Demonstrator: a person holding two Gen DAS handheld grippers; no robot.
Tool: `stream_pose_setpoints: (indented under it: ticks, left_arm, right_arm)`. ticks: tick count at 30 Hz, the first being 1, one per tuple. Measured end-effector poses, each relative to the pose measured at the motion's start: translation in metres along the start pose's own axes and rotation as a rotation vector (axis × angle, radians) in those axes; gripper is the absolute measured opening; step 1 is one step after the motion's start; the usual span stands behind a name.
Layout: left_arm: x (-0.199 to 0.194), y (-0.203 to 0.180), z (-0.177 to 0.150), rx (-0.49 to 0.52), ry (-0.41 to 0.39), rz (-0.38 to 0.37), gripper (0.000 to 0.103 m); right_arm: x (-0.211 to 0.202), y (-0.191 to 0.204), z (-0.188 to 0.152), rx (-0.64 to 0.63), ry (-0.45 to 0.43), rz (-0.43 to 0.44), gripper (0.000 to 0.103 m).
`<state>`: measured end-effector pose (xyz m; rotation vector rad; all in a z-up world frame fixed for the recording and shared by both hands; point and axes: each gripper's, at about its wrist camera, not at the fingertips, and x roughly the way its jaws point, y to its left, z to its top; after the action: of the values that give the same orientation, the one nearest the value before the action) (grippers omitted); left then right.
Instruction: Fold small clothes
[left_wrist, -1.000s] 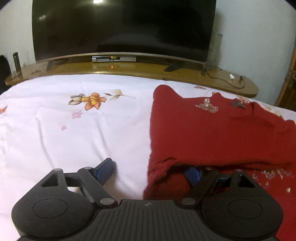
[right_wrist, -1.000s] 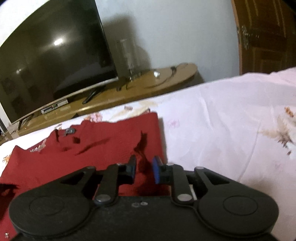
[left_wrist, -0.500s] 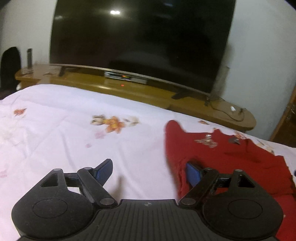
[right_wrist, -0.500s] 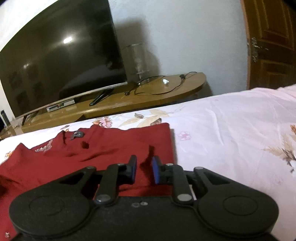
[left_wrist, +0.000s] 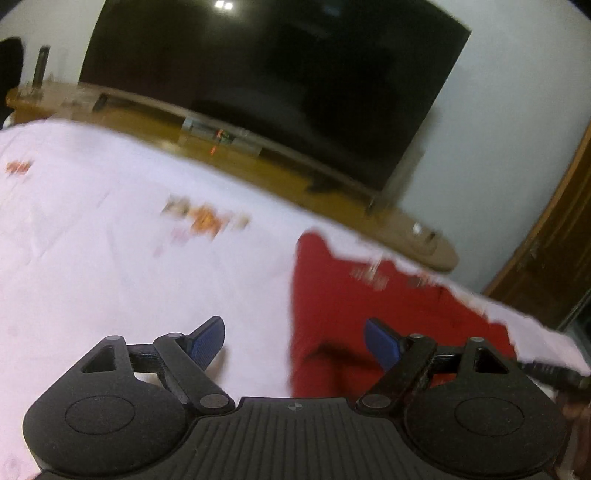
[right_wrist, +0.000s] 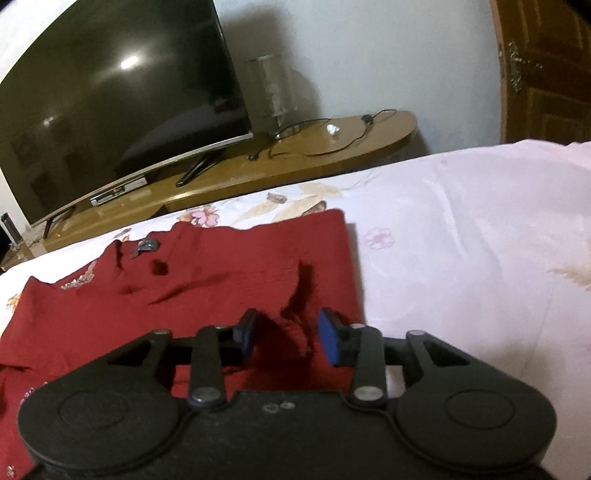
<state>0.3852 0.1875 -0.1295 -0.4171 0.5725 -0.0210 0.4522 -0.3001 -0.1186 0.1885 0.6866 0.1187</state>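
A bed covered in a pale pink sheet printed with flowers (right_wrist: 461, 240) is filling the lower part of both views, with a large curved black television (right_wrist: 110, 110) standing beyond it on a long, low brown wooden counter (right_wrist: 295, 158). A dark red knitted garment with small silvery decorations (right_wrist: 221, 266) is lying spread on the sheet; in the left wrist view, which is blurred, the same garment (left_wrist: 369, 306) is sitting to the right of centre. The left gripper (left_wrist: 294, 341) is holding its jaws wide apart with nothing between them, the left blue pad over bare sheet and the right one over the red cloth. The right gripper (right_wrist: 287, 336) is hanging over the garment's near right portion, its jaws partly open and gripping nothing, with a raised crease of cloth lying just ahead of the gap. A clear cylindrical container (right_wrist: 271, 92) is standing on the counter beside the television, and a thin black cable (right_wrist: 325, 144) is trailing along the wood.
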Motion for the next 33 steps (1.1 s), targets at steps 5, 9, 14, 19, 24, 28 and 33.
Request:
stream_pose_setpoints:
  ticks: [5, 9, 14, 19, 24, 28, 33]
  left_arm:
    - [0.038, -0.041, 0.015, 0.167, 0.022, 0.007, 0.082]
    - [0.068, -0.066, 0.018, 0.253, 0.056, 0.064, 0.082]
    - [0.094, -0.1, 0.029, 0.339, 0.04, -0.025, 0.082]
    - [0.151, -0.104, 0.02, 0.401, 0.148, 0.003, 0.082]
    - [0.135, -0.075, 0.017, 0.358, 0.097, 0.046, 0.07]
    - [0.134, -0.078, 0.017, 0.361, 0.101, 0.051, 0.071]
    - [0.124, -0.078, 0.027, 0.362, 0.041, 0.092, 0.086]
  right_arm:
    - [-0.014, 0.003, 0.005, -0.027, -0.064, -0.018, 0.005]
    - [-0.018, 0.0, 0.004, -0.067, -0.073, -0.073, 0.007]
    - [-0.023, 0.004, 0.007, -0.069, -0.137, -0.095, 0.021]
    - [0.004, 0.033, 0.01, -0.14, -0.095, -0.006, 0.017]
    - [0.022, 0.02, 0.001, -0.12, -0.058, 0.011, 0.006]
    - [0.024, 0.016, 0.001, -0.129, -0.058, 0.019, 0.005]
    - [0.005, 0.028, 0.001, -0.194, -0.116, -0.02, 0.033]
